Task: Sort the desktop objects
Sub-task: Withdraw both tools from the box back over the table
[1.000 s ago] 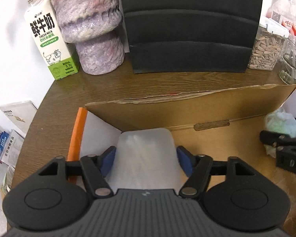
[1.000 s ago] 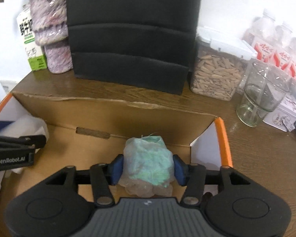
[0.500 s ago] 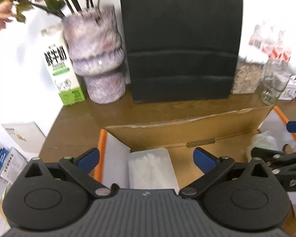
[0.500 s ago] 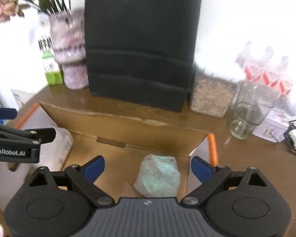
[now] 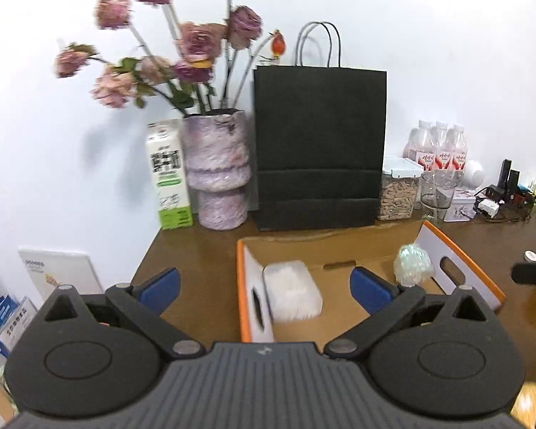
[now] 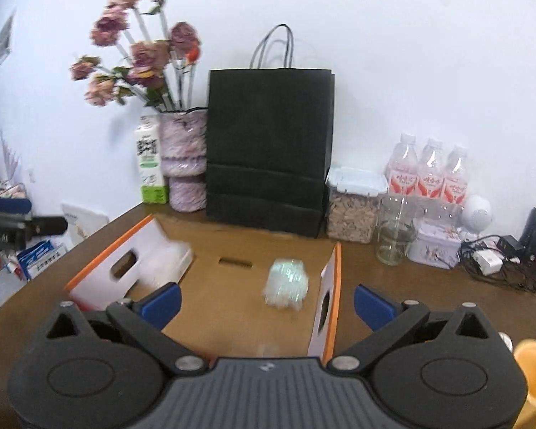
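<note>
Placement step done: my left claw (image 5: 264, 287) wide open, empty; my right claw (image 6: 266, 300) opening, empty; next, I pick from the surface (image 6: 428, 296).

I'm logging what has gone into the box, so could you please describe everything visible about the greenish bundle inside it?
The greenish bundle is a small crumpled lump of what looks like clear plastic film over pale green. It sits alone on the floor of the open cardboard box, at the end near the orange-edged flap with a handle slot. No claw touches it, and a white packet lies apart at the other end.
</note>
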The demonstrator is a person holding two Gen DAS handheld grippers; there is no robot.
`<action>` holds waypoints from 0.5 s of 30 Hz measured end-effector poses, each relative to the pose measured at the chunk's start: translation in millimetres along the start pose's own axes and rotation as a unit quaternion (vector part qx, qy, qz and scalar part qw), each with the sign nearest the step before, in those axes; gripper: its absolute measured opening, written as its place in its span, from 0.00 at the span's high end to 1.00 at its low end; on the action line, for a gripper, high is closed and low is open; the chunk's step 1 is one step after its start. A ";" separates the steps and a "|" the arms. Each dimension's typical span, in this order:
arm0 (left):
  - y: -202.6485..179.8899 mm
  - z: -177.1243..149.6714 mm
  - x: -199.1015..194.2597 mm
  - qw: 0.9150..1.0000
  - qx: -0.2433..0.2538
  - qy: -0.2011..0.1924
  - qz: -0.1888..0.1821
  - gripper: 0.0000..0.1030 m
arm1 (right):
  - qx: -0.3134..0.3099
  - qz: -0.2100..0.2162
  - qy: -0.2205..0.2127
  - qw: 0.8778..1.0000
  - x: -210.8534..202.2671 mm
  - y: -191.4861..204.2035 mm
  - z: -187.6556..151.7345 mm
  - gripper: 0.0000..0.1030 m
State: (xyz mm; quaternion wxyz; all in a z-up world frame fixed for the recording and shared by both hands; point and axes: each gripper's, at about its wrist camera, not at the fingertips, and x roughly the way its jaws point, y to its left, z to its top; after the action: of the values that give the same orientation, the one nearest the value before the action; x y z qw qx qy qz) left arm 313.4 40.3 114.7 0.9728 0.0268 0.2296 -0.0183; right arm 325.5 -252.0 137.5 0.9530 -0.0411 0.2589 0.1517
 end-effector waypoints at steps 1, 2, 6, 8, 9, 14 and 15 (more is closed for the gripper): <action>2.0 -7.9 -7.1 1.000 -0.001 0.000 0.001 0.00 | -0.002 0.001 0.001 1.000 -6.5 2.1 -8.2 0.00; 3.0 -16.2 -13.6 1.000 0.000 0.003 0.003 0.00 | -0.004 0.000 0.003 1.000 -14.1 5.6 -18.4 0.00; 7.2 -47.7 -34.6 1.000 0.004 0.013 0.009 0.00 | -0.016 -0.008 0.008 1.000 -38.7 21.7 -56.2 0.00; 8.9 -62.5 -44.4 1.000 0.002 0.017 0.012 0.00 | -0.017 -0.011 0.011 1.000 -48.5 29.8 -72.9 0.00; 9.8 -69.3 -49.0 1.000 -0.002 0.019 0.013 0.00 | -0.016 -0.010 0.012 1.000 -52.5 33.5 -80.1 0.00; 12.2 -103.2 -75.7 0.999 -0.015 0.020 0.020 0.00 | -0.013 -0.008 0.015 1.000 -71.4 48.5 -110.7 0.00; 12.2 -109.2 -80.2 0.999 -0.016 0.021 0.022 0.00 | -0.012 -0.009 0.017 1.000 -74.0 50.8 -116.6 0.00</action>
State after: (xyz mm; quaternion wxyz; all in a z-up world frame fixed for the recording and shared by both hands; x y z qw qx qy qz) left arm 193.6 61.0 53.6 0.9682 0.0168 0.2495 0.0074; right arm 193.0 -241.8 74.4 0.9494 -0.0570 0.2727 0.1453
